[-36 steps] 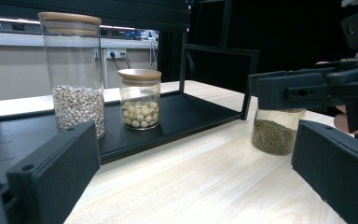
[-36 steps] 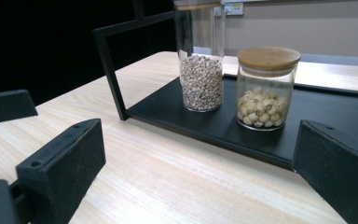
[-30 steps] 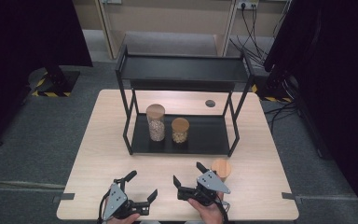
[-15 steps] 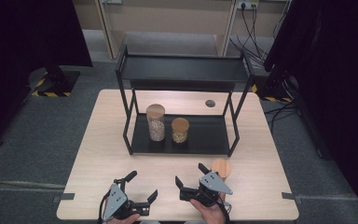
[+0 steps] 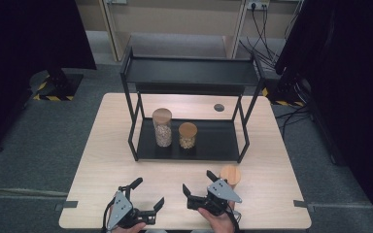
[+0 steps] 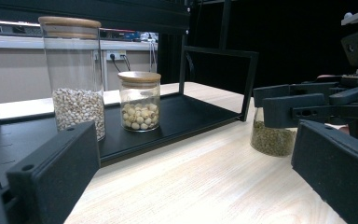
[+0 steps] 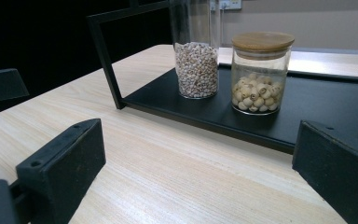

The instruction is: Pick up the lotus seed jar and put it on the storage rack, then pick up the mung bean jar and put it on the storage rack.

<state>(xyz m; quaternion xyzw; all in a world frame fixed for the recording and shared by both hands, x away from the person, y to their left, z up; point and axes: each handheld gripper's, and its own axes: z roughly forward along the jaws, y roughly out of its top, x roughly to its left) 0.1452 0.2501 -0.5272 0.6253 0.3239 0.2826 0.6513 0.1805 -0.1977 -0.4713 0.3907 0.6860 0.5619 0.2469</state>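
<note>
No brand, label or writing can be read on any jar or on the rack.

The left gripper (image 5: 144, 196) sits at the near edge of the wooden table (image 5: 102, 145), its jaws spread wide with nothing between them; in the left gripper view its own two black jaws stand far apart over bare wood. The right gripper (image 5: 197, 183), held in a hand (image 5: 218, 221), is likewise wide open and grips nothing. Its outer jaw lies just beside the green-filled jar (image 5: 230, 175); whether they touch cannot be told. In the left gripper view that jar (image 6: 272, 137) stands on the table behind the right gripper's (image 6: 307, 105) black jaws, its glass showing greenish grains in the lower part.

Ahead of both grippers stands a black two-tier rack (image 5: 189, 73). On its lower shelf (image 5: 213, 141) are two more jars, apart from each other: a tall jar (image 5: 162, 127) with small pale grains, ahead of the gap between the grippers, and just to its right a short jar (image 5: 187, 135) holding larger round white seeds. Both have wooden lids. In the right gripper view the short jar (image 7: 260, 72) stands straight ahead between the jaws, well apart from them, with the tall jar (image 7: 196, 56) to its left.
</note>
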